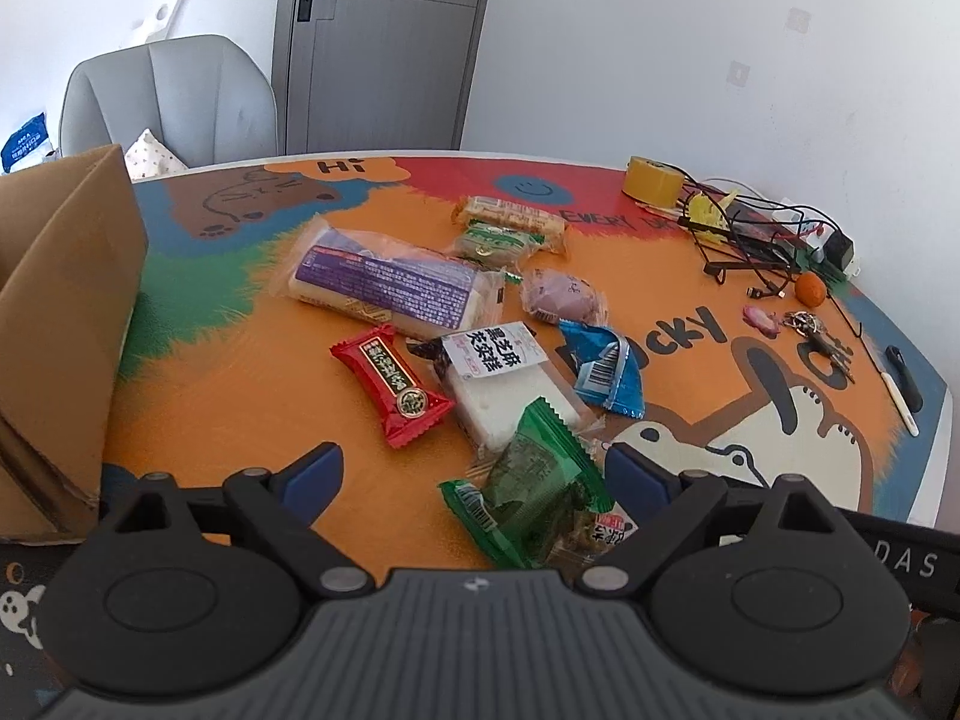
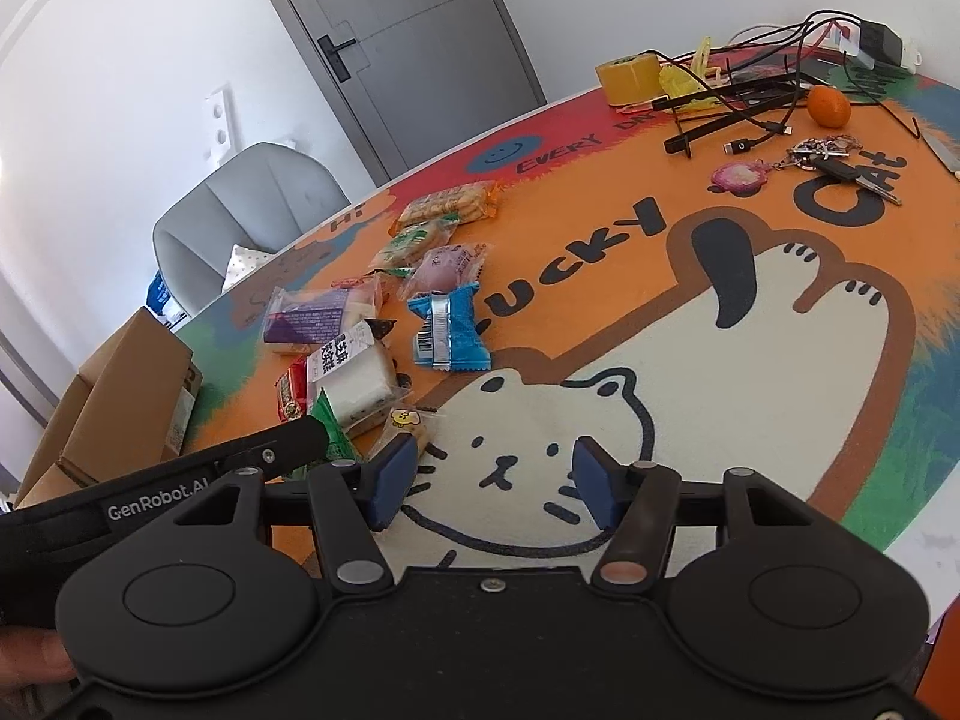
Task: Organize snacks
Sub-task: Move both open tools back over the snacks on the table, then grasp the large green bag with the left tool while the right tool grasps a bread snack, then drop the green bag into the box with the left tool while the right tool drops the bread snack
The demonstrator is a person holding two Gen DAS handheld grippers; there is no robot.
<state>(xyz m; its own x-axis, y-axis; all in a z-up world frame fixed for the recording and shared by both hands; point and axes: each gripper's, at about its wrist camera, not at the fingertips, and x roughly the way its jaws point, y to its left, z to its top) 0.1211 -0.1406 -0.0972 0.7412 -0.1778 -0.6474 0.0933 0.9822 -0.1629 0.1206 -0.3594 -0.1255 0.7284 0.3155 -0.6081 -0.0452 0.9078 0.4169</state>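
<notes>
Several wrapped snacks lie loose on the cartoon-cat table mat (image 1: pixel 252 396). Among them are a red packet (image 1: pixel 393 387), a white cake packet (image 1: pixel 504 378), a blue packet (image 1: pixel 603 369) and a long purple-labelled packet (image 1: pixel 390 282). My left gripper (image 1: pixel 474 468) stands wide open. A green packet (image 1: pixel 528 492) lies between its fingers, and the pads are clear of it. My right gripper (image 2: pixel 495 468) is open over the cat's face with nothing between its fingers. A small clear packet with a yellow face (image 2: pixel 405 426) lies just beyond its left fingertip. The blue packet (image 2: pixel 447 327) sits farther ahead.
An open cardboard box (image 1: pixel 60 312) stands at the table's left edge. A tape roll (image 1: pixel 651 183), tangled cables (image 1: pixel 750 234), an orange (image 1: pixel 811 289), keys (image 1: pixel 819 336) and a pen (image 1: pixel 900 396) crowd the right side. A grey chair (image 1: pixel 174 102) and a door (image 1: pixel 384 42) stand behind.
</notes>
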